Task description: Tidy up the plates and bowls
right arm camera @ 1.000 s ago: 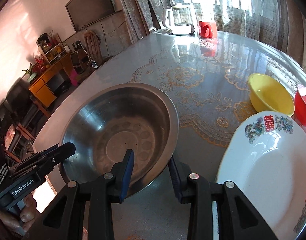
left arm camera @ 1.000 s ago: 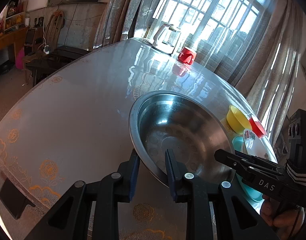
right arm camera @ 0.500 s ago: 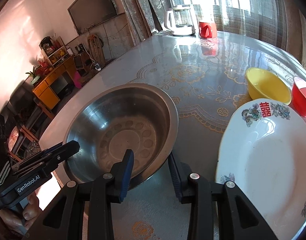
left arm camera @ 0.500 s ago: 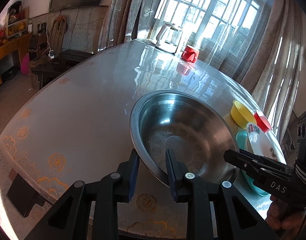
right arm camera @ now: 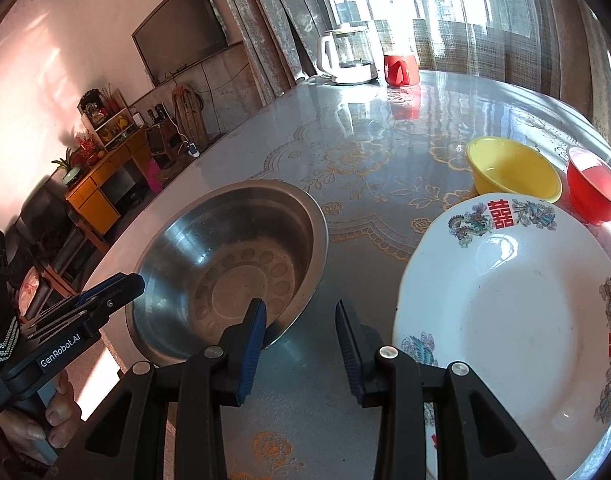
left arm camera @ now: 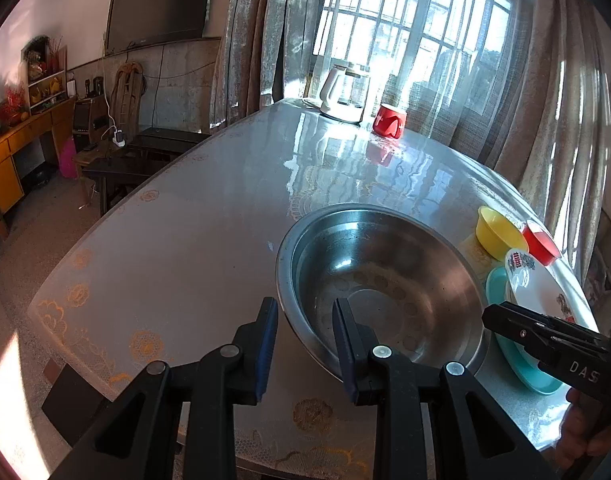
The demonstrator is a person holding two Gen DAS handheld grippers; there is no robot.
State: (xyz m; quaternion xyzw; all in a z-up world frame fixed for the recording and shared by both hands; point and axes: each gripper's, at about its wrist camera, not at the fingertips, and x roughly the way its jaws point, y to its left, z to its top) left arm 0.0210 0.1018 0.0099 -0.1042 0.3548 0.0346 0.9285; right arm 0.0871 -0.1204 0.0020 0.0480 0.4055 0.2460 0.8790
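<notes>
A wide steel bowl [left arm camera: 385,280] [right arm camera: 233,248] rests on the glass-topped table [left arm camera: 185,260] near its front edge. My left gripper [left arm camera: 305,332] straddles the bowl's near left rim, one finger outside and one inside, with a clear gap, so it is open. My right gripper [right arm camera: 301,332] straddles the opposite near rim the same way, also open. To the right lies a white decorated plate [right arm camera: 505,300] on a teal plate [left arm camera: 521,372]. Behind them sit a yellow bowl [right arm camera: 513,172] and a small red bowl [right arm camera: 593,188].
A white kettle [left arm camera: 343,96] and a red mug [left arm camera: 389,120] stand at the table's far side by the curtained window. Beyond the table's left edge are a dark side table and an orange cabinet. A hand shows under each gripper.
Both views have tipped up a little, showing more of the room. The right gripper has drifted slightly right, bringing more of the white plate into view. The bowl stays between both pairs of fingers.
</notes>
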